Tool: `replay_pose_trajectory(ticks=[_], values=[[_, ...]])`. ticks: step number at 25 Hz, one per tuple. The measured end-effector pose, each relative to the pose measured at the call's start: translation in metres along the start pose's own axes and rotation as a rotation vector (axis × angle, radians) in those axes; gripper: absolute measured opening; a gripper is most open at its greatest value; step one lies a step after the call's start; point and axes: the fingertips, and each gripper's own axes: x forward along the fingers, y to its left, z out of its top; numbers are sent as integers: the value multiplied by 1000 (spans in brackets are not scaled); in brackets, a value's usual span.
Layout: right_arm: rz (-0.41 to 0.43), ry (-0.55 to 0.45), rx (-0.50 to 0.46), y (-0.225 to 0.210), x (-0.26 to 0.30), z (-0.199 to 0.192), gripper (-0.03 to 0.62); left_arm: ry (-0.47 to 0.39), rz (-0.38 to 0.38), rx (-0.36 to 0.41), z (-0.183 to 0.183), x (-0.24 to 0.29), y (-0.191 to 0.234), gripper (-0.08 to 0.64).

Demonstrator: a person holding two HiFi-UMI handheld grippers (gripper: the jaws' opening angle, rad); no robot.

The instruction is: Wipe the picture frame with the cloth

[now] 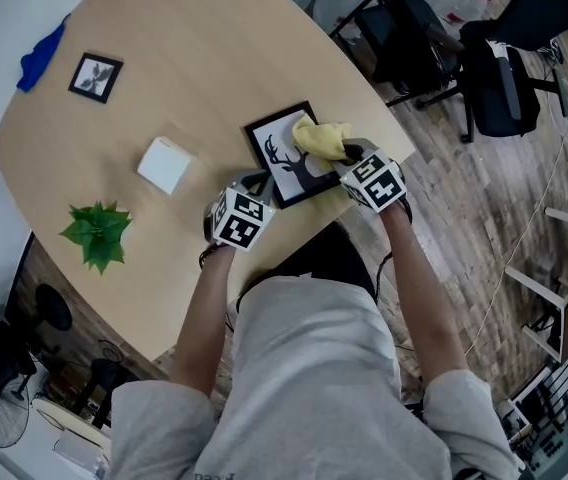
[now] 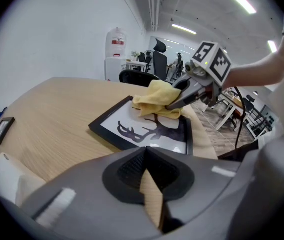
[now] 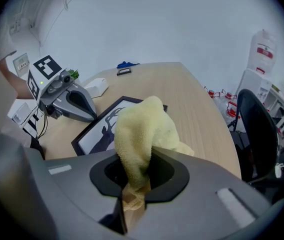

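Clamping yellow cloth (image 1: 321, 138) in right gripper (image 1: 349, 158): jaws clenched on a fold, rest of wad bunched ahead of tips, resting on picture frame (image 1: 282, 158) at its far right corner. Then left gripper (image 1: 261, 185): jaws closed on nothing, tips at frame's near left corner; touching or just beside, cannot tell. Probably bracing frame against sliding. Judging mid-wipe, not finished.

Frame flat on table (image 1: 194, 58), deer print up, long axis running away from person, skewed a bit.

Key relation for next stroke: uncovered print and near border lying from right jaws toward left gripper, i.e. back and left across frame. So likely a pull along long axis toward near edge, or a sweep across to left border. Right gripper on the job, cloth in contact; left gripper nearer to the near left corner but empty.

Risks: frame skating on smooth table if not pinned; cloth tail snagging raised border.

Left of frame, well apart: white block (image 1: 165, 164), green plant (image 1: 96, 234). Farther beyond frame: small black frame (image 1: 95, 77), blue rag (image 1: 42, 55) just beside it.
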Motion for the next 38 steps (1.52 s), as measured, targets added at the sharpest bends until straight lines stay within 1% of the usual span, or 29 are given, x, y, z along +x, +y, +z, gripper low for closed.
replay_pose_trajectory(ticks=[2,6,14,17,21,26,32,35,38], values=[[-7,-7,17,-3,-4,-8,49,-3,7,8,2,0,2,54],[-23,-18,14,4,-8,-15,48,1,17,21,1,0,3,54],[-7,30,-17,16,-12,-23,49,27,33,24,2,0,0,54],[-4,31,1,17,-14,-27,49,43,31,41,2,1,1,54],[-2,43,3,22,-18,-33,49,76,17,69,2,2,0,54],[-11,55,10,28,-22,-41,49,87,10,78,2,1,0,54],[-55,40,27,32,-22,-52,49,85,6,75,2,2,-1,54],[-87,40,2,34,-21,-49,48,87,8,84,2,1,0,54],[-109,61,-39,36,-20,-52,48,87,6,82,1,1,-1,54]])
